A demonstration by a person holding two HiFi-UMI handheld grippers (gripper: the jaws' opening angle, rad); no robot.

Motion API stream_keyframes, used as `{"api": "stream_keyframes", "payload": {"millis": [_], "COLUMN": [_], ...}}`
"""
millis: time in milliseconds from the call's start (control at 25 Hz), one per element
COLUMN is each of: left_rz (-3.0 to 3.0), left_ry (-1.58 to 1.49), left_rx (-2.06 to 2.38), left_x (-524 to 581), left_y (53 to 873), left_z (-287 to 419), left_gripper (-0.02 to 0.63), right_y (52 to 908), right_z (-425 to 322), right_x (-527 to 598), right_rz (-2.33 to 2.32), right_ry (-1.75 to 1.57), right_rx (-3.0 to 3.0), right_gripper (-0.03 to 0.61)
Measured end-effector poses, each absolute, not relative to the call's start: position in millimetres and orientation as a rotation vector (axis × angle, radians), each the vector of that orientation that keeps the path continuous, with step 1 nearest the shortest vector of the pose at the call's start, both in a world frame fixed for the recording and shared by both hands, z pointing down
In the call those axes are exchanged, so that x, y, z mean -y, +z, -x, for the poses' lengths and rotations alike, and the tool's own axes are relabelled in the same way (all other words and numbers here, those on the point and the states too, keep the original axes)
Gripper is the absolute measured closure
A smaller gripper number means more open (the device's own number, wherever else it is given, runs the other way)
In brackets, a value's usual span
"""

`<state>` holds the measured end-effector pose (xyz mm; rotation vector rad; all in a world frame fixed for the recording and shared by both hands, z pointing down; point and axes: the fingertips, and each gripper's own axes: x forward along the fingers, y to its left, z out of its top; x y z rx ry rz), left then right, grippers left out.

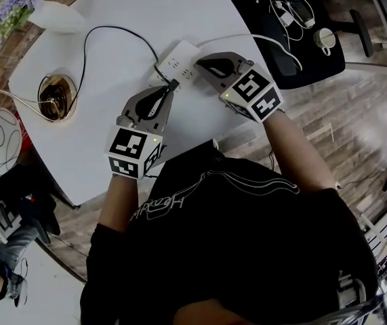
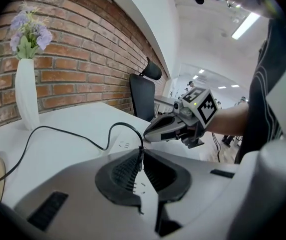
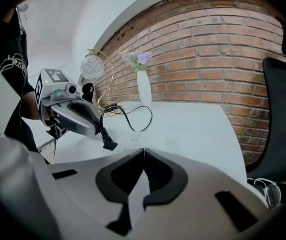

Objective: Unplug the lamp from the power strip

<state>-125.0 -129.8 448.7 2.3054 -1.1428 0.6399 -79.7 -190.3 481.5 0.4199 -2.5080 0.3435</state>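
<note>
Over pwr strip (image 1: 179, 61), L claw (image 1: 169, 91) grips lamp plug (image 3: 107, 143); R claw (image 1: 200, 63) clenched, empty.

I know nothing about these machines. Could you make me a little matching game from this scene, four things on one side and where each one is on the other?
Things
1. vase
2. plug
3. power strip
4. office chair

Places
A. flat on the white table, at the tips of the right gripper
B. beside the table, cables on its seat
C. by the brick wall, holding purple flowers
D. hanging on the cord pinched in the left gripper

Pairs: 1-C, 2-D, 3-A, 4-B
</note>
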Motion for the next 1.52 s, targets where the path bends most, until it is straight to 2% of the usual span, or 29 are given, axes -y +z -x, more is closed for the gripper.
{"api": "stream_keyframes", "payload": {"millis": [80,160,200,520,680,880,1520], "left_rz": [-2.319,-2.324,-2.322,-2.317,-2.326,-2.351,-2.159], "left_ry": [0.652,0.652,0.65,0.664,0.696,0.753,0.547], "left_rx": [1.142,1.141,1.139,1.154,1.164,1.178,0.953], "left_x": [129.9,131.1,131.6,143.0,145.3,144.7,149.0], "left_y": [449.1,451.7,453.2,461.7,462.8,463.2,463.9], "left_z": [122.7,121.7,121.6,119.4,118.3,117.2,121.3], "left_gripper": [0.602,0.528,0.515,0.515,0.554,0.563,0.566], "right_y": [483.1,483.1,483.1,483.6,483.1,482.9,482.7], "right_z": [79.0,78.5,78.5,80.0,79.9,79.2,78.5], "right_x": [190.0,190.2,190.3,190.1,190.1,190.5,190.1], "right_rz": [-0.427,-0.431,-0.431,-0.439,-0.444,-0.454,-0.442], "right_ry": [0.354,0.365,0.361,0.333,0.334,0.337,0.314], "right_rx": [2.516,2.527,2.53,2.548,2.559,2.57,2.578], "right_gripper": [0.581,0.581,0.581,0.581,0.581,0.581,0.581]}}
